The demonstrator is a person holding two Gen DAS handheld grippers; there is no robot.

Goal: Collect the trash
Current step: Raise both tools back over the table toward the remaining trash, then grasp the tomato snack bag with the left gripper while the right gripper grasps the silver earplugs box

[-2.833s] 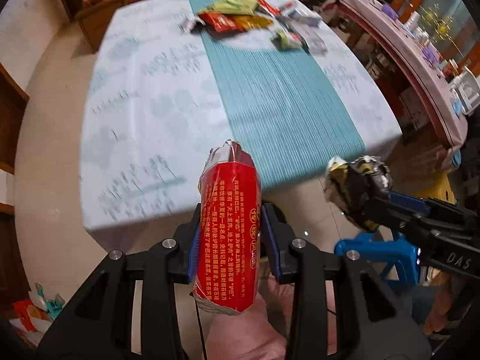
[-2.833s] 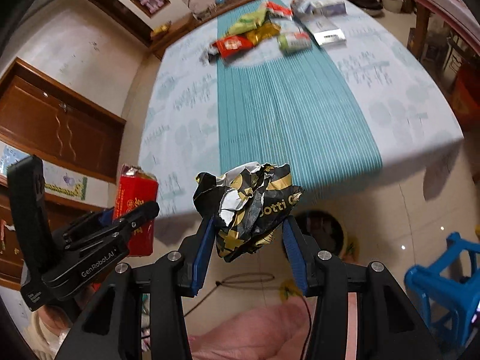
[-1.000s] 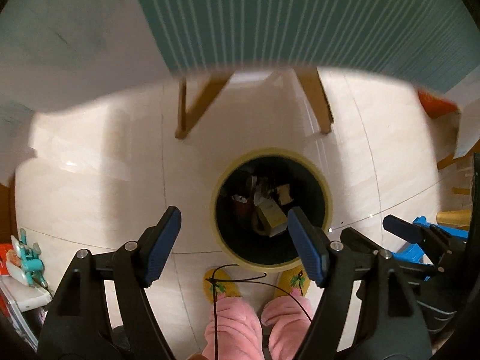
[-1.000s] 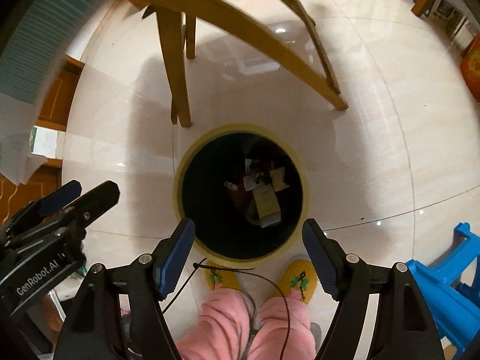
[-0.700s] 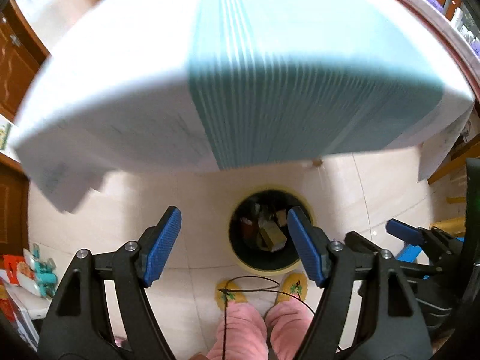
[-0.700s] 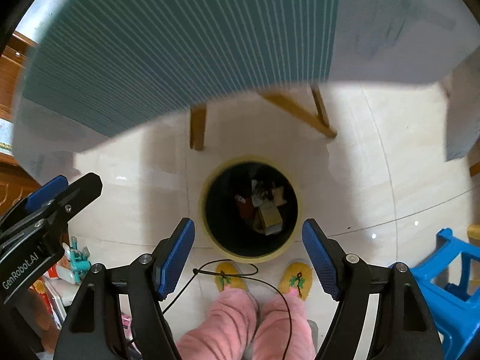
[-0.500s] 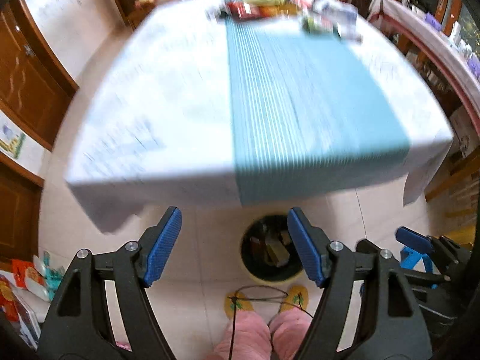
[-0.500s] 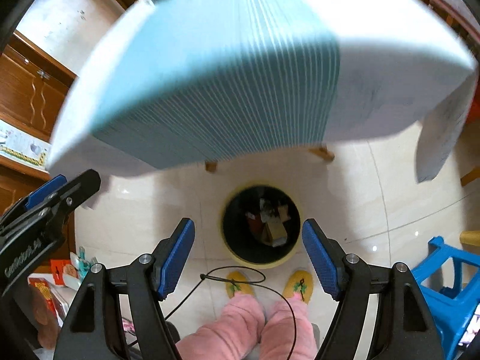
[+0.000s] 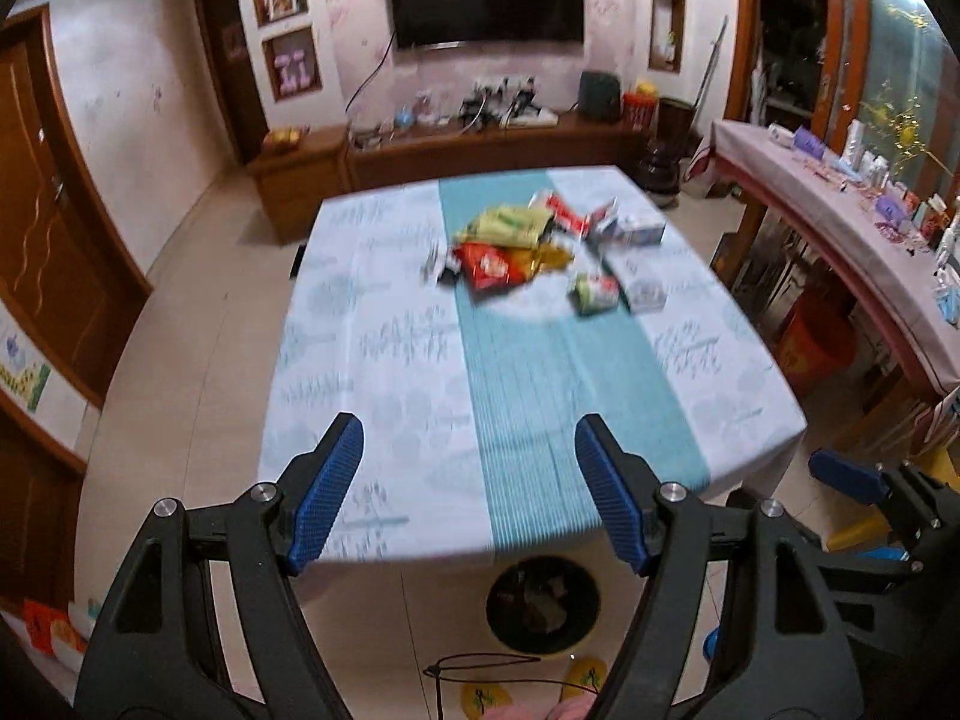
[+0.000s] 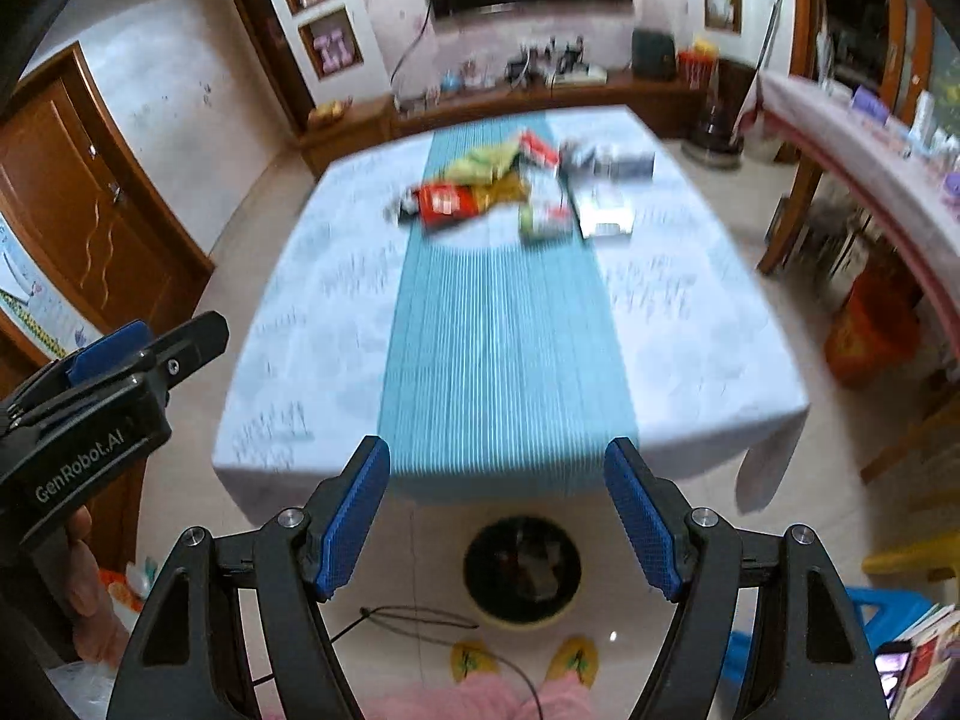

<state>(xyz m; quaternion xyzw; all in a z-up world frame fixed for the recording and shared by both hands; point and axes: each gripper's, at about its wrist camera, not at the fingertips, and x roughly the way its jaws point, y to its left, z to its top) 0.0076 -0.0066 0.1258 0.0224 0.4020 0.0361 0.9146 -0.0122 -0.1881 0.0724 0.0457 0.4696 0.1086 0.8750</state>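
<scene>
1. Both the left hand-held gripper [image 9: 465,489] and the right hand-held gripper [image 10: 497,519] stand wide apart, holding nothing.
2. The heap of crumpled red, green and yellow snack wrappers [image 9: 510,243] lies at the worktop's [image 9: 384,360] far end, toward 12 o'clock.
3. Best reach along the teal striped runner [image 9: 540,390], take an outlying wrapper first.
4. The round black waste bin [image 9: 543,603] sits at 6 o'clock; nothing blocks the reach.

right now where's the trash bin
The trash bin sits on the floor under the near edge of the table, just ahead of the person's yellow slippers, low centre in both wrist views.
</scene>
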